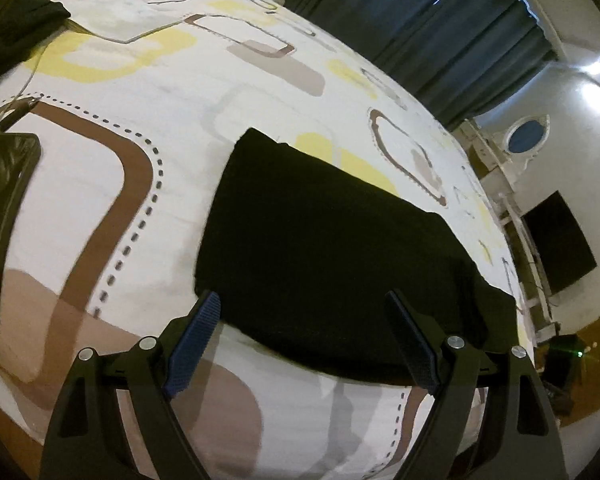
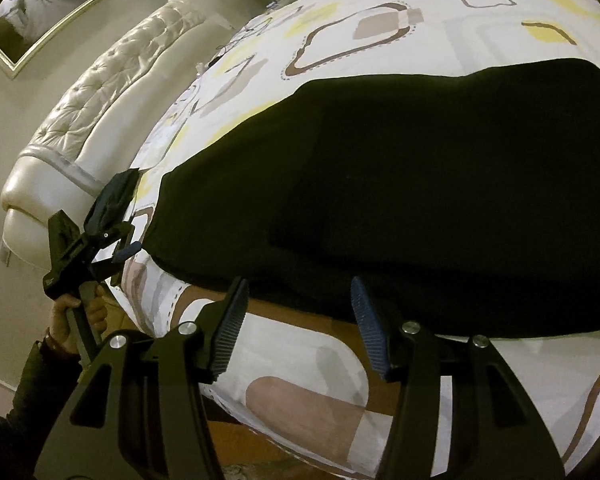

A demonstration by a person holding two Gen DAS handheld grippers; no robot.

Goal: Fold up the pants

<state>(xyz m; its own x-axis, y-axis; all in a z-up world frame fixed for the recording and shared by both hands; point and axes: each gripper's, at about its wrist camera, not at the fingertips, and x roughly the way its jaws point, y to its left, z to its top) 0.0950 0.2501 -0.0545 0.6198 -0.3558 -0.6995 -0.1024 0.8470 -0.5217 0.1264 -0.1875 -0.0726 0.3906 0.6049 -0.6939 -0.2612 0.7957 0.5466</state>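
Near the bed's [image 1: 228, 92] front edge, one folded pair of black pants [image 1: 324, 248] is lying flat; two grippers, left gripper [image 1: 300, 340] and right gripper [image 2: 298, 324], are hovering, jaws spread, empty.

Each claw is matte black plastic with angular arms, triangular cut-outs and round silver screw heads at the joints: the left claw [image 1: 308, 336] and right claw [image 2: 298, 320] both carry ribbed blue fingertips [image 1: 194, 344]. The person's hand [image 2: 66, 324] shows bare skin above a dark sleeve [image 2: 28, 392].
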